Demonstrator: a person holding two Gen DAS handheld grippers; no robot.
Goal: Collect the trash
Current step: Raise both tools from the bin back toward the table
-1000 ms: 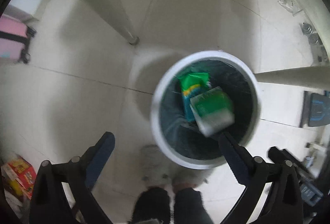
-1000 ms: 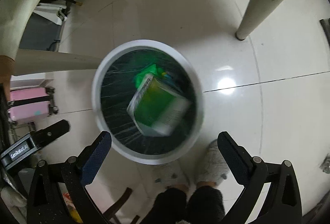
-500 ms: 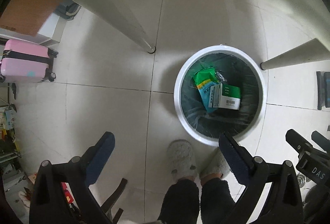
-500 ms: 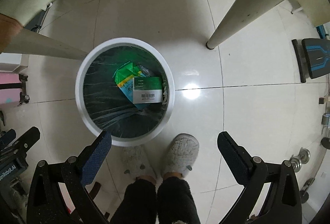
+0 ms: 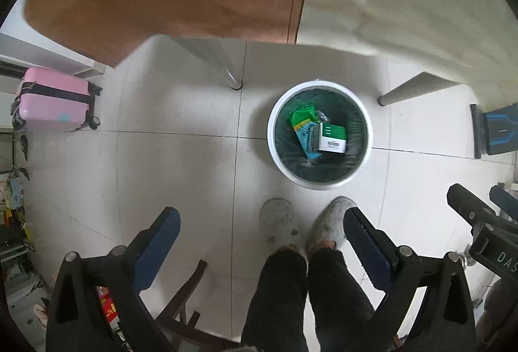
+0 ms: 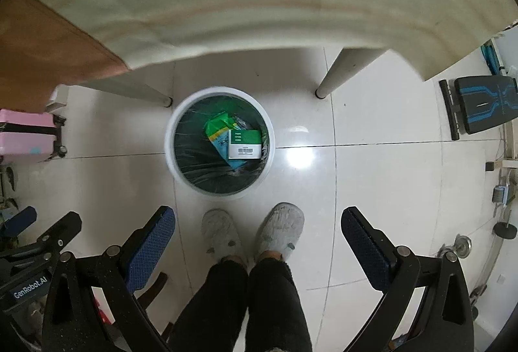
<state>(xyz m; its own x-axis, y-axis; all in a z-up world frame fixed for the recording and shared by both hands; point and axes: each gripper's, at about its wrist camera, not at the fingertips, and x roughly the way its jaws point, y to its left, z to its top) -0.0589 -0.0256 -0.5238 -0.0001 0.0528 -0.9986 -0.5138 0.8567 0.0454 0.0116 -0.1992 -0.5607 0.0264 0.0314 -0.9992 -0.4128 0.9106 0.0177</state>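
The round white bin with a dark liner (image 5: pixel 319 181) stands open-topped on pale floor tiles (image 5: pixel 181 164), reachable straight from above. The cloth-covered table edge (image 6: pixel 259 12) overhangs just behind it, pale table legs (image 6: pixel 336 73) flank it, and grey slippers (image 6: pixel 280 230) crowd its near side.

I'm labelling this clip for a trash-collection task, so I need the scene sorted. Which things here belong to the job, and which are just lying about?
Part of the job:
- white bin with dark liner
- green-and-white box inside it
- green packet under the box
- left tool, open and empty
- right tool, open and empty

Just lying about:
- pink suitcase
- blue-and-black bench
- table leg
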